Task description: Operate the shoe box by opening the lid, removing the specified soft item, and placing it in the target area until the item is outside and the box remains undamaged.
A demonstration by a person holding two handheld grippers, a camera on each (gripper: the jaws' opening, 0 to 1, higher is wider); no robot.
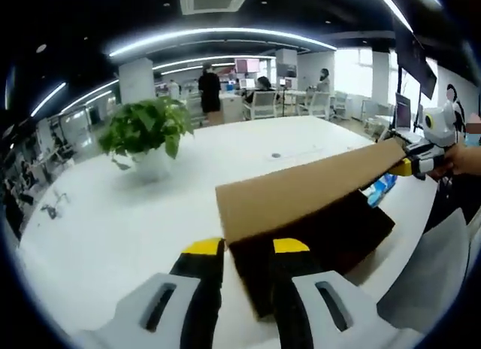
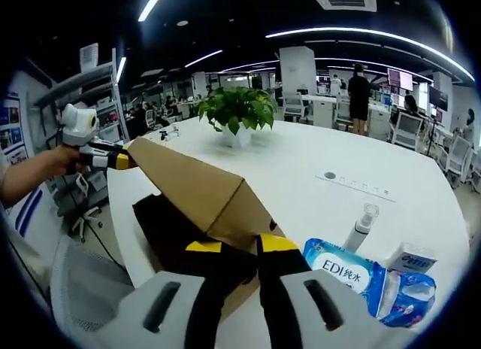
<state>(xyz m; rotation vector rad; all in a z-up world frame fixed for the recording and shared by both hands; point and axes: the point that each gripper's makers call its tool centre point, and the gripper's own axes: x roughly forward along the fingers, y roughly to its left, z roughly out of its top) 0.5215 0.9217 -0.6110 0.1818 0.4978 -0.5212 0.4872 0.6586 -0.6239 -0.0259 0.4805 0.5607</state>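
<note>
While lid (image 1: 304, 189) lifted, 1 box (image 1: 323, 240) (2 claws)

left gripper view: close, facing shoe box (image 1: 301, 213) | right gripper view: opposite end, same box

White table (image 1: 113, 236): shoe box (image 1: 331, 236), plant (image 1: 146, 135).

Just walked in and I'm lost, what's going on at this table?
A person holds a gripper in each hand and is opening a cardboard shoe box on a white table. Both the left gripper and the right gripper grip the raised lid at opposite ends. Something dark lies inside.
</note>
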